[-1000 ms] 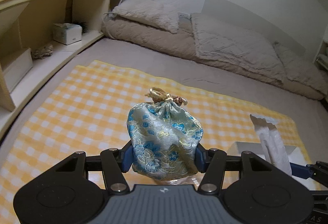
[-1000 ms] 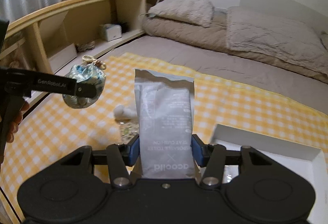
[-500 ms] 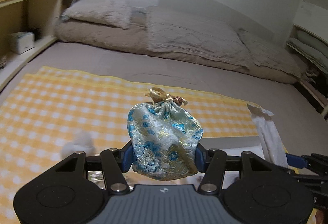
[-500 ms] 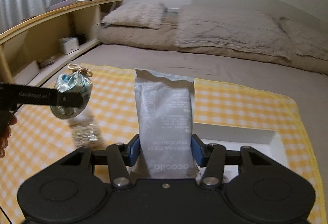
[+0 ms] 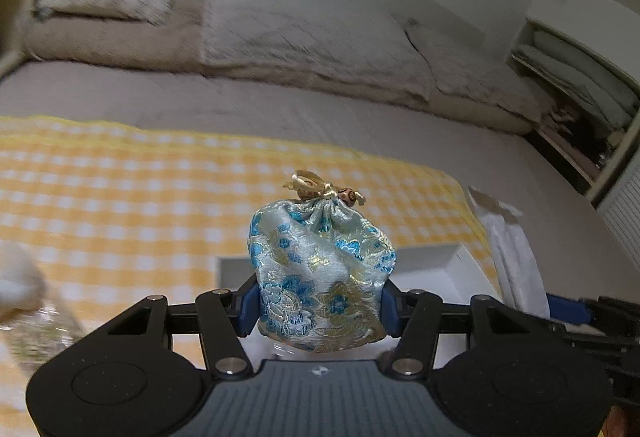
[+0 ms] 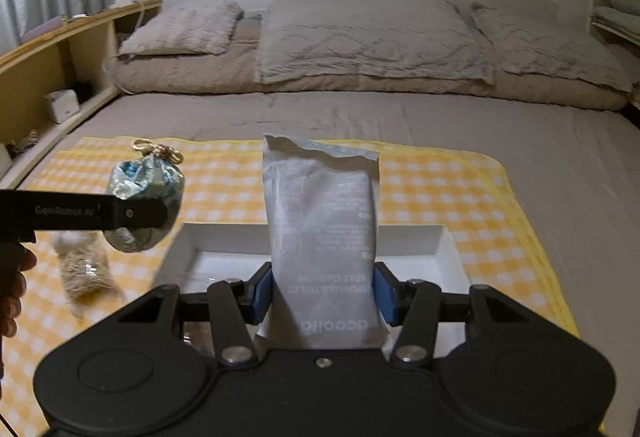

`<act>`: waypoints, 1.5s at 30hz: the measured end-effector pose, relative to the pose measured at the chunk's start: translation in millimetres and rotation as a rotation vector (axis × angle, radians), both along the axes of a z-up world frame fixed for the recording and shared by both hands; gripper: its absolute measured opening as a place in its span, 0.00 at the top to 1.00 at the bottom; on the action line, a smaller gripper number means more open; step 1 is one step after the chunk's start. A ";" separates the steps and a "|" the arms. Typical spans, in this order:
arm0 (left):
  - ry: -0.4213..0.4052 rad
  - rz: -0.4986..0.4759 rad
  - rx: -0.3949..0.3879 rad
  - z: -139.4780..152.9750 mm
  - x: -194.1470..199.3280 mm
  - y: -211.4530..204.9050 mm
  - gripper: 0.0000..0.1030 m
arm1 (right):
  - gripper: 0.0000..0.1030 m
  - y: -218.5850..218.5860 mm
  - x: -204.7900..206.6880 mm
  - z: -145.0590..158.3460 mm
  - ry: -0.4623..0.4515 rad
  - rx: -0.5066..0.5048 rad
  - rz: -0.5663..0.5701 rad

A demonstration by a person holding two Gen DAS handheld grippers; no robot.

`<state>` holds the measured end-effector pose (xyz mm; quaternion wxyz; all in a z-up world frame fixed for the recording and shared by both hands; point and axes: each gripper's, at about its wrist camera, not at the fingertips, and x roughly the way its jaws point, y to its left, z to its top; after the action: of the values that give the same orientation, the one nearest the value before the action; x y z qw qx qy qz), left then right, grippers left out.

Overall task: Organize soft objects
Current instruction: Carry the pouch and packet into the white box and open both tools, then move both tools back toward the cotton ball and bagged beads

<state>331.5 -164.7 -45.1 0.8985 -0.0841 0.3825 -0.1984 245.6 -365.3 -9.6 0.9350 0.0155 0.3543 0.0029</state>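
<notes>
Above the white tray (image 6: pixel 450 249) on the yellow checked cloth (image 6: pixel 460 189), the left tool (image 5: pixel 320 311) is clamped on a brocade drawstring pouch (image 5: pixel 320 273), and the right tool (image 6: pixel 323 295) is clamped on the lower part of an upright grey packet (image 6: pixel 322 237). Both soft items hang in the air. The pouch could slump out of its pinch, or land on the tray's rim if released off-centre; the tall packet may topple outside.
</notes>
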 end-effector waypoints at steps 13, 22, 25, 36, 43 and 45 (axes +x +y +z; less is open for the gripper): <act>0.030 -0.122 -0.004 -42.5 21.5 -30.0 0.44 | 0.49 -28.8 26.1 -41.0 0.101 -0.047 -0.059; 0.065 -0.168 0.063 -52.2 19.7 -38.8 0.14 | 0.22 -29.5 33.9 -59.5 0.170 -0.097 -0.094; 0.070 -0.194 0.097 -52.6 15.0 -41.1 0.13 | 0.22 -34.6 30.0 -59.1 0.178 -0.087 -0.093; 0.050 -0.249 0.150 -43.3 -3.2 -43.1 0.06 | 0.36 -43.2 12.7 -53.3 0.228 -0.061 -0.059; 0.046 -0.267 0.158 -41.9 -6.0 -44.0 0.06 | 0.73 -28.0 20.7 -80.6 0.426 -0.146 0.035; 0.048 -0.267 0.159 -42.4 -4.4 -43.1 0.06 | 0.72 -24.5 23.9 -89.2 0.426 -0.209 0.024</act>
<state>327.1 -207.8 -87.5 0.8587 0.0343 0.4260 -0.2828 269.4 -389.8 -98.8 0.8356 -0.0856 0.5421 -0.0260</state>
